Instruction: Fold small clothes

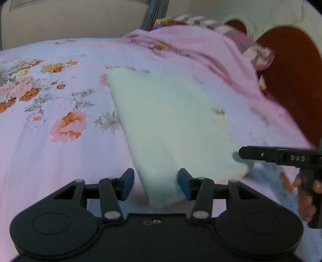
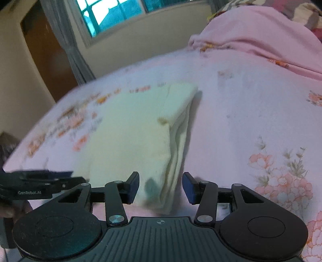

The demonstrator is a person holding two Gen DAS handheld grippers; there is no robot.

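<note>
- A pale folded cloth point(image 1: 171, 125) lies flat on a flowered bedsheet point(image 1: 50, 151); its near corners reach in between the jaws of both grippers.
- The left gripper point(image 1: 156, 186) stands released, pads apart on either side of the cloth's near left corner; the right pad is close against the fabric, the left pad clear of it.
- The right gripper point(image 2: 160, 187) also stands released over the cloth's layered right edge, neither pad pressing.
- A heaped pink blanket point(image 2: 261, 30) rises beyond the cloth, well apart from it; a dark headboard point(image 1: 291, 80) stands behind; a window point(image 2: 112, 14) and curtain point(image 2: 66, 40) lie beyond the far edge of the bed.
- Bare sheet lies open to the left and right of the cloth.
</note>
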